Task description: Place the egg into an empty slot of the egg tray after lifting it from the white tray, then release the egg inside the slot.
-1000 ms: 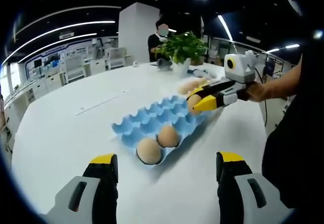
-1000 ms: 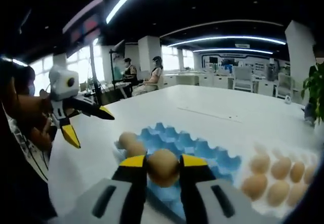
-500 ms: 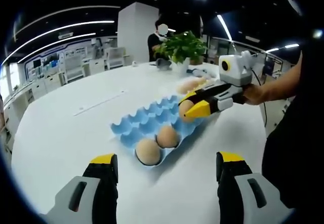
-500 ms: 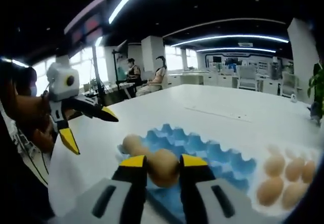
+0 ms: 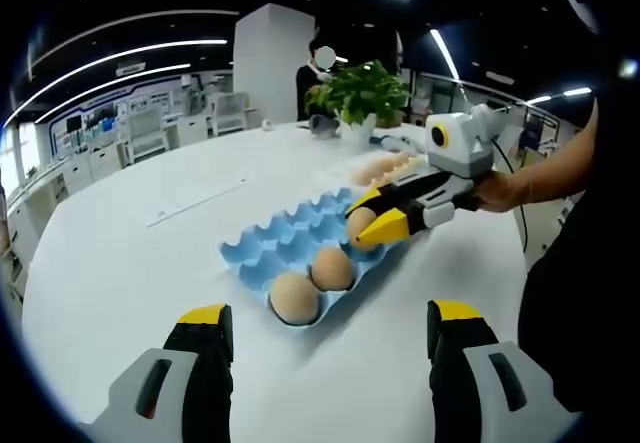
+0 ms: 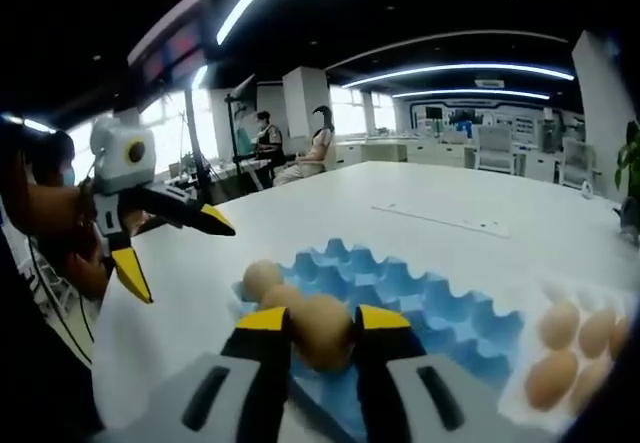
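My right gripper [image 6: 322, 321] is shut on a brown egg [image 6: 320, 329] and holds it just above the near rows of the blue egg tray [image 6: 420, 303]. From the left gripper view that same gripper [image 5: 375, 215] comes in from the right with the egg [image 5: 358, 223] over the blue tray [image 5: 290, 243], beside two eggs [image 5: 312, 283] sitting in slots at the tray's near end. Several more eggs lie on the white tray [image 6: 575, 338] to the right. My left gripper [image 5: 325, 328] is open, low over the table, short of the blue tray.
A big white table [image 5: 120, 253] carries everything. A potted plant [image 5: 362, 93] stands at its far end, with a person behind it. In the right gripper view a person's hand holds the left gripper [image 6: 165, 238], and people sit at desks in the background.
My right gripper has carried the egg further along the blue tray toward the two eggs sitting in it, and a little lower. The left gripper has stayed where it was.
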The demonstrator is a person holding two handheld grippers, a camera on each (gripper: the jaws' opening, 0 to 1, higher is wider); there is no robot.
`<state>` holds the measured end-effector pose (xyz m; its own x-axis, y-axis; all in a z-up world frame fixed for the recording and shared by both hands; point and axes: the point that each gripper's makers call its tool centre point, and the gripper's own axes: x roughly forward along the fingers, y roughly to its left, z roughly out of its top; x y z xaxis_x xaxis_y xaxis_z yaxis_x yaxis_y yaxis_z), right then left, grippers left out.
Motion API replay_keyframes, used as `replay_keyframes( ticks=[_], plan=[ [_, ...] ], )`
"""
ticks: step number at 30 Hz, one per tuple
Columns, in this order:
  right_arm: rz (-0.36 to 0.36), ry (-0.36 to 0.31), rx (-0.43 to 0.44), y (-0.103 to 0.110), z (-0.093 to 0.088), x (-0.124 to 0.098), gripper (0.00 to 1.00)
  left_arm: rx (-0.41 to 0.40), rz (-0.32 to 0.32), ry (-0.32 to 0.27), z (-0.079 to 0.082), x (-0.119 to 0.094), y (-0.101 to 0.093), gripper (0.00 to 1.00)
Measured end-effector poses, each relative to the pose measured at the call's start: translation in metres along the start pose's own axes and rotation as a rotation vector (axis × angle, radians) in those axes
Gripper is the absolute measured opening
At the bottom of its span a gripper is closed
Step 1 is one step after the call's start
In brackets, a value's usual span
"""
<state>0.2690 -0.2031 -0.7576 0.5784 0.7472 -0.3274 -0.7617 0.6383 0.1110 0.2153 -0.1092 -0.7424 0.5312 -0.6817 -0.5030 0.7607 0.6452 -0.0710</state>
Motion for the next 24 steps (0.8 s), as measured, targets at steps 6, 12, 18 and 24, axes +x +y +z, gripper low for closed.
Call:
replay_keyframes(
  ticks=[6,12,18,24],
  plan=[
    [0.003,0.008,0.016,0.0001,-0.0041,0.0047,0.25,0.002,-0.003,0.003,0.0003,0.0009,0.001,0.81],
    [-0.001,0.01,0.02,-0.0009,-0.0048,0.0074,0.25,-0.003,0.001,-0.004,0.0022,0.0014,0.0046,0.81],
    [0.0,0.014,0.025,-0.0005,-0.0075,0.0083,0.25,0.0,-0.002,-0.001,0.0017,0.0011,0.0049,0.81],
    [0.002,0.014,0.01,0.0011,-0.0081,0.0081,0.25,-0.005,0.004,-0.008,0.0028,-0.0001,0.0057,0.81]
  ],
)
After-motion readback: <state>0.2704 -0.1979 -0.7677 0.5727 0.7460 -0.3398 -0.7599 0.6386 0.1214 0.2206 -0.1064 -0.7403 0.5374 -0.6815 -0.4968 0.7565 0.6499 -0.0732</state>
